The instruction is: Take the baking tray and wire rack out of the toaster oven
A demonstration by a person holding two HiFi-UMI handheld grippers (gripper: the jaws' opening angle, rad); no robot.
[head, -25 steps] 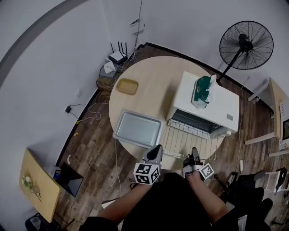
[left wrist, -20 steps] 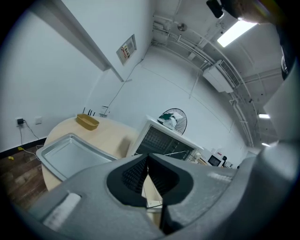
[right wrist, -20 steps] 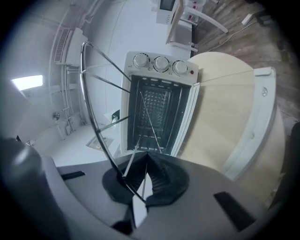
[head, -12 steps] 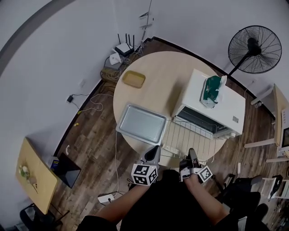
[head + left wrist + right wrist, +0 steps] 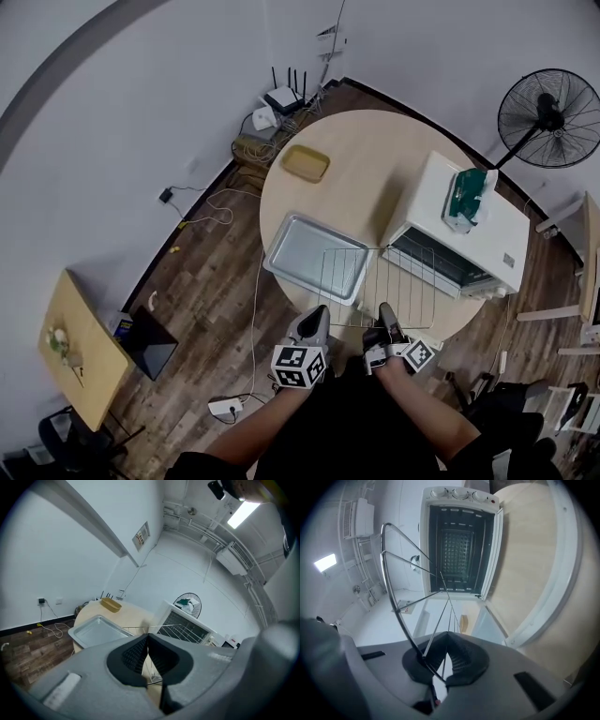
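Spanning the gap between the two grippers, the wire rack (image 5: 380, 281) hangs over the near side of the round table (image 5: 375, 159). Its long axis runs left to right across the person's front, and its thin bars point away toward the toaster oven (image 5: 487, 234). The left gripper (image 5: 317, 314) has its jaws closed on the rack's near left corner. The right gripper (image 5: 384, 312) is clamped on a wire of the same near edge, further right.

The rack's left part overlaps the right end of the baking tray (image 5: 300, 248), which lies flat on the table with its long side roughly parallel to the rack's. No view settles whether rack and tray touch.

Only the right gripper view looks straight into the oven's open, dark cavity, with the rack's frame rising from the jaws in front of it. The left gripper view shows the tray's hollow beside the jaws and the oven front behind the bars.

Bare tabletop lies beyond the tray, between the yellow dish (image 5: 306, 163) and the oven. The rack's near edge sits about over the table's near rim.
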